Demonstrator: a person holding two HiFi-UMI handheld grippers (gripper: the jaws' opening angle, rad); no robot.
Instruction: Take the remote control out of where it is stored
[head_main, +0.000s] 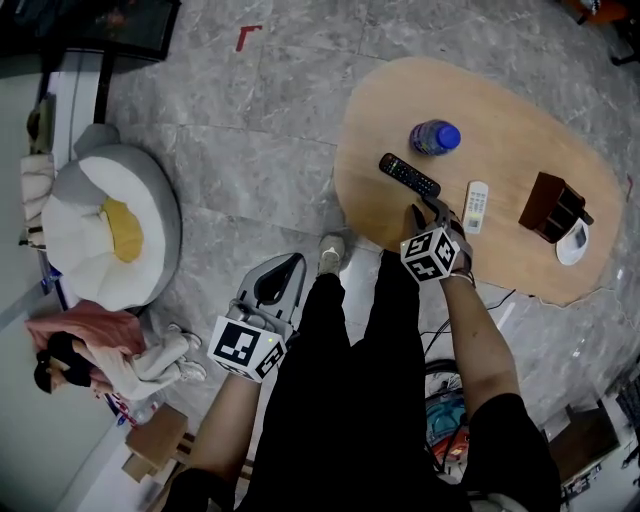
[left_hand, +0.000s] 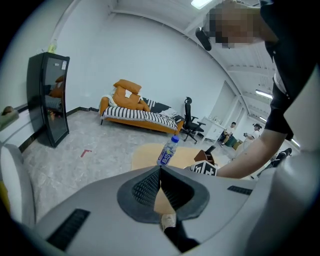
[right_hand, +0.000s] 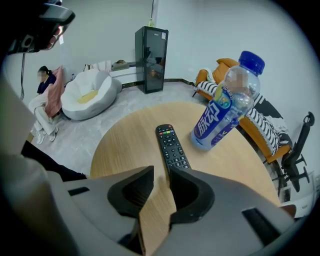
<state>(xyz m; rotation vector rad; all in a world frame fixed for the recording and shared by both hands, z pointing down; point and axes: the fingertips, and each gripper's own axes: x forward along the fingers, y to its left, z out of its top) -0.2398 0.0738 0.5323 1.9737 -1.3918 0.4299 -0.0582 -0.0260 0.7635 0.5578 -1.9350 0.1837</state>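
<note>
Oval wooden tabletop (head_main: 510, 85) on grey tiled floor (head_main: 250, 130). On top: 1 blue-capped bottle (head_main: 435, 137) upright, black remote (head_main: 409, 175) just beside, white remote (head_main: 477, 206) flat, dark brown holder (head_main: 553, 207), white round item (head_main: 573, 243) against holder.

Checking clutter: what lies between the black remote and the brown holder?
A white remote lies flat on the table there; the head view shows it.

Left gripper (left_hand: 160, 170) and right gripper (right_hand: 161, 172) are the same build. Each has a light grey moulded shell and black pads (left_hand: 145, 189) in a dark recess, visibly ribbed on the left. There's a black slotted insert (left_hand: 70, 227) on either flank. Each carries a white cube (head_main: 245, 348) with black square markers. Wearer has a black short-sleeved top (head_main: 510, 440), black trousers (head_main: 350, 400) and a pale shoe (head_main: 331, 254).
</note>
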